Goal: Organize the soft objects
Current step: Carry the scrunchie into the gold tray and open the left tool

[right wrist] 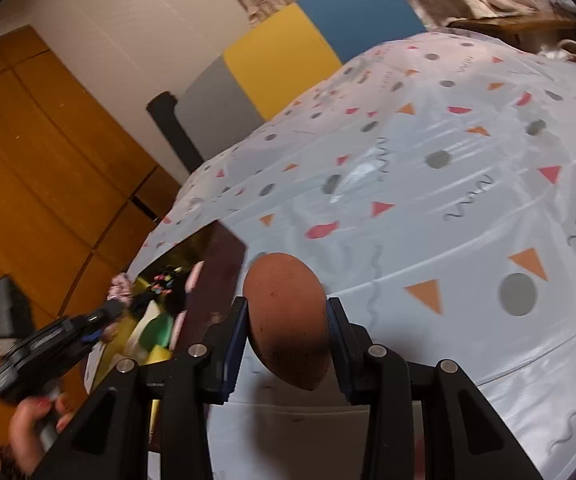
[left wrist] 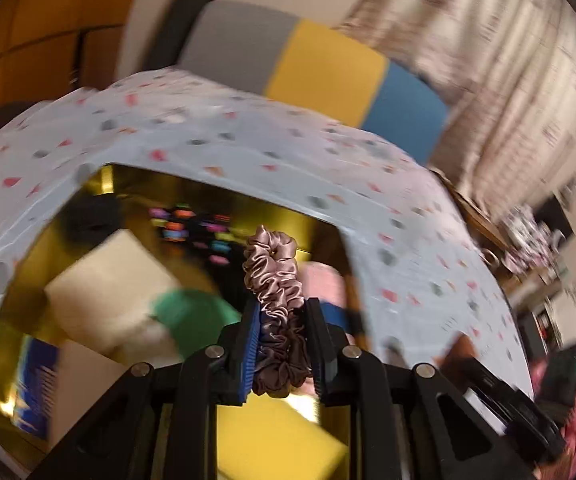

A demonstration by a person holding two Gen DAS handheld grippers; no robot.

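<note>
Figure: both grippers loaded above the collecting box. We see the left gripper [left wrist: 278,350] clenched on a mauve satin scrunchie [left wrist: 274,280], its blue ribbed pads [left wrist: 250,344] pinching the lower folds so that the upper loop stands free beyond the fingertips; we judge this low pinch suits a limp ring of fabric, which would otherwise slip or sag. Directly beyond it lies the open gold-lined box [left wrist: 108,184], already holding a cream foam block [left wrist: 108,280], a green sponge [left wrist: 192,316], a yellow sponge [left wrist: 272,436], a pink item too blurred to name and a dark pouch with bright spots [left wrist: 192,228], so we read the scrunchie as held over the box for dropping in. The right gripper [right wrist: 286,344] grasps a brown egg-shaped makeup sponge [right wrist: 286,312] across its widest part, narrow tip toward the camera, a hold that we judge keeps so springy an object from squirting out. It hangs over the confetti-patterned tablecloth [right wrist: 447,200], just beside the box's dark raised flap [right wrist: 220,276], apparently waiting its turn. In the right wrist view the person's hand [right wrist: 32,432] carries the left gripper at the box. Behind the table stands a grey, yellow and blue panel [right wrist: 307,40], likely a chair back.
</note>
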